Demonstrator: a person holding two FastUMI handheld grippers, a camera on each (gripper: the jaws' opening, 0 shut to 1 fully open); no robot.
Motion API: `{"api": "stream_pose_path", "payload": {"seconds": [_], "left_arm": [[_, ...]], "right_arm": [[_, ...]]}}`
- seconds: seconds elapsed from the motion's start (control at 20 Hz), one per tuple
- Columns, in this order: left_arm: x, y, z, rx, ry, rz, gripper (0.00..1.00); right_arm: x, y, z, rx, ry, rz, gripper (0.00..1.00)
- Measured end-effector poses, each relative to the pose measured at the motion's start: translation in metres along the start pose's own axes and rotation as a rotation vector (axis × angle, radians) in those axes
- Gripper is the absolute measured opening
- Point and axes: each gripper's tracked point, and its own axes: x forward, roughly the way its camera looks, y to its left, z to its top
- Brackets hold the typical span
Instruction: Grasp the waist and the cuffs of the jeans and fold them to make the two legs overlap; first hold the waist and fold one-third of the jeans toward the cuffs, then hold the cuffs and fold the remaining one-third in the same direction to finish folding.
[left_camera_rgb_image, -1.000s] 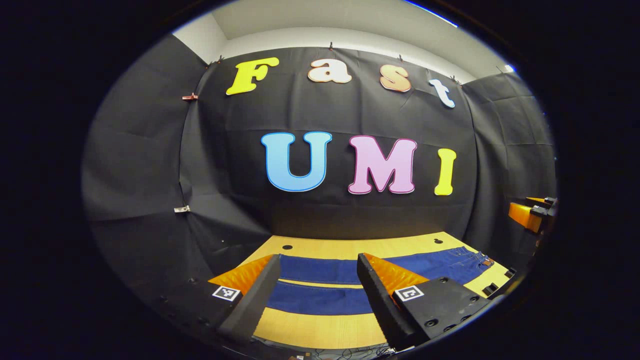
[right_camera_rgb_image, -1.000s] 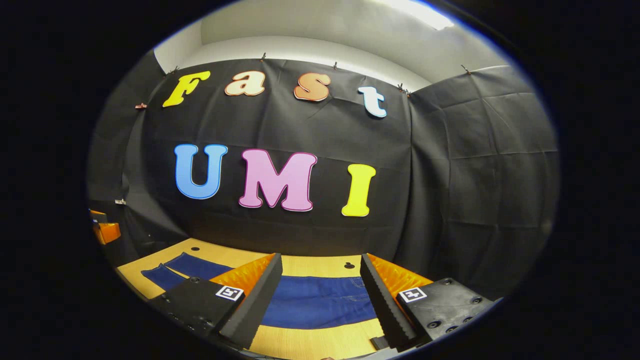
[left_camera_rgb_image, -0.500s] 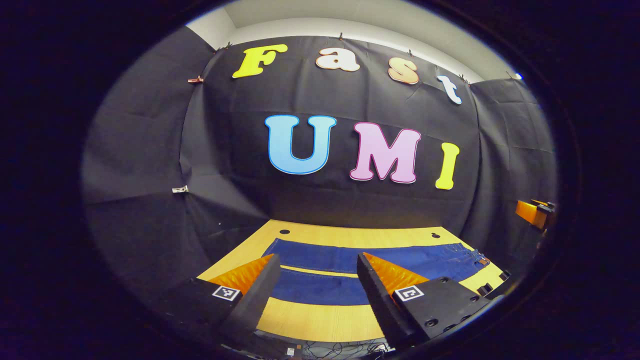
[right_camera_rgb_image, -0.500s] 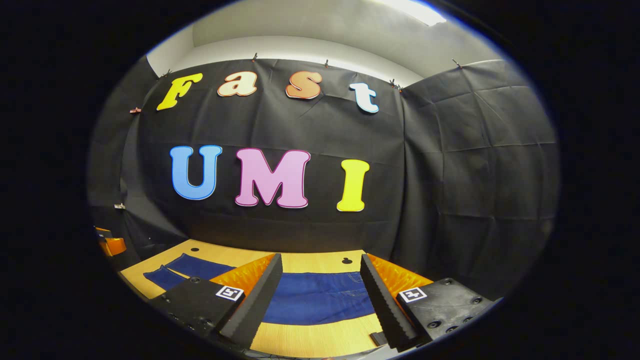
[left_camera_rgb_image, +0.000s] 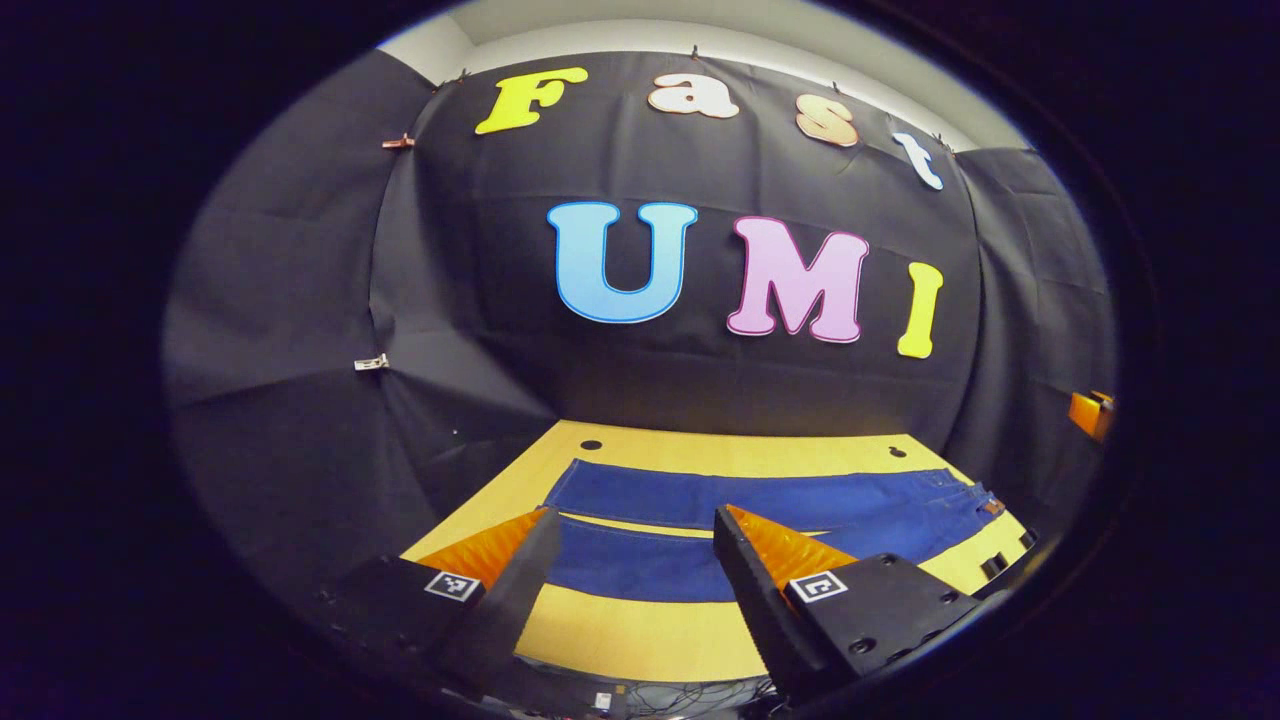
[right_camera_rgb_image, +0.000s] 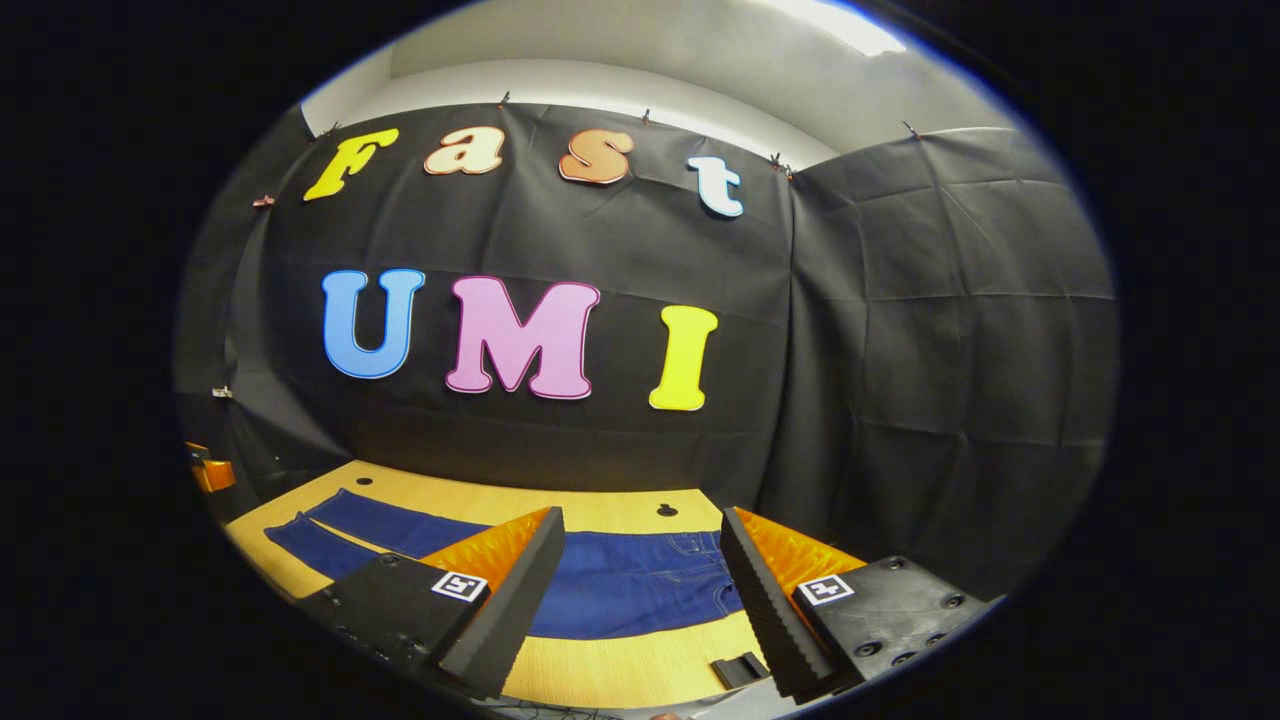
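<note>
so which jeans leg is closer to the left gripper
The near leg, the strip just past the left gripper. A thin line of wooden table separates it from the far leg by the wall.

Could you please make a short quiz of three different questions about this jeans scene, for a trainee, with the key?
1. True or false: the jeans lie flat on the wooden table with the two legs side by side, not yet overlapped.
2. Multiple choice: the left hand-held gripper is (A) shut on a cuff, (B) open above the table, (C) shut on the waist.
3. Fill in: in the right gripper view, the right hand-held gripper is open, and between its fingers shows the ____ end of the jeans.

Key: 1 true; 2 B; 3 waist.
</note>
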Motion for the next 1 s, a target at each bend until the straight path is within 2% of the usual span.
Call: {"api": "stream_pose_path", "payload": {"seconds": [0.15,0.25,0.4,0.6,0.75,0.9,1.0], "left_arm": [[0.029,0.037,-0.01,0.248,0.011,0.005,0.96],[0.048,0.062,-0.031,0.435,0.065,0.003,0.98],[0.071,0.074,-0.068,0.656,0.129,-0.08,0.98],[0.105,0.096,-0.128,0.83,0.255,-0.147,0.98],[0.139,0.115,-0.158,0.997,0.332,-0.158,0.98],[0.165,0.134,-0.192,1.174,0.412,-0.214,0.98],[0.177,0.144,-0.207,1.26,0.455,-0.234,0.98]], "right_arm": [[0.009,-0.007,-0.009,-0.034,0.024,-0.01,0.96],[0.019,-0.011,-0.013,-0.089,0.043,-0.007,0.98],[0.037,-0.026,-0.012,-0.172,0.046,-0.011,0.96],[0.065,-0.04,-0.028,-0.315,0.088,0.02,0.96],[0.086,-0.048,-0.04,-0.349,0.124,0.024,0.96],[0.107,-0.053,-0.06,-0.363,0.169,0.025,0.96],[0.122,-0.064,-0.072,-0.417,0.186,0.017,0.96]]}}
